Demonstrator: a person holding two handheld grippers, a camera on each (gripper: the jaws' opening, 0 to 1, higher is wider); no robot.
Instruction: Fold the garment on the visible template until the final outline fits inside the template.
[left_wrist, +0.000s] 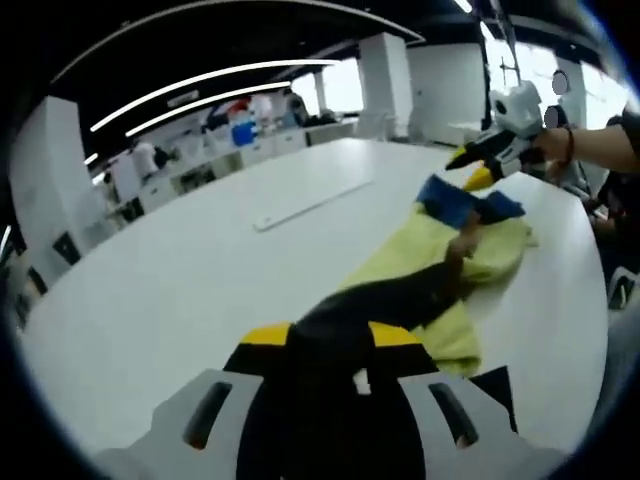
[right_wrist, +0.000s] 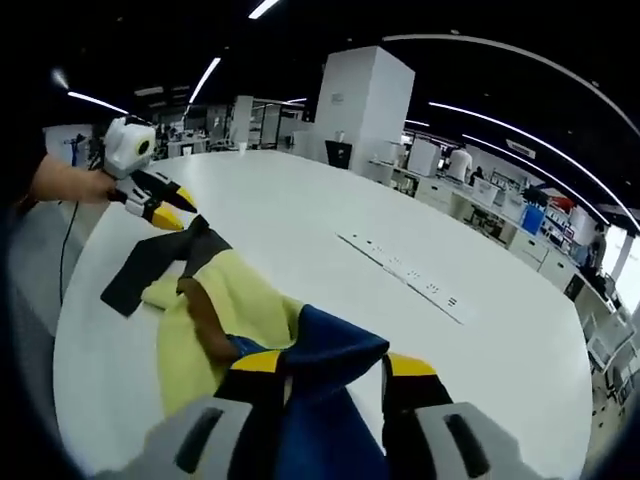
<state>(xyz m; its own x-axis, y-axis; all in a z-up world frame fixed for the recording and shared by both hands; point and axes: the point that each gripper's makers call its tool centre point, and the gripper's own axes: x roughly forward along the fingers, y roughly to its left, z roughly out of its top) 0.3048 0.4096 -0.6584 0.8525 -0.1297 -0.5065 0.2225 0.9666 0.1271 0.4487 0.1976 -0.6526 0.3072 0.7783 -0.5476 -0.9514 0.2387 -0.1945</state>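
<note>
White table (left_wrist: 180, 290); long flat strip (left_wrist: 312, 204) lying on it; white pillar (right_wrist: 362, 100) beyond.

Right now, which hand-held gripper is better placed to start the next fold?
Either; no clear edge. Left hand-held gripper is shut on the garment's black end, right hand-held gripper on its blue end, both lifted over the table.

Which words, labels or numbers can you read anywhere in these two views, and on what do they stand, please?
None can be read.
White strip on the white table: dark marks, too small to read.
Small sign on the white pillar: too blurred to read.
Yellow garment: no print visible.
</note>
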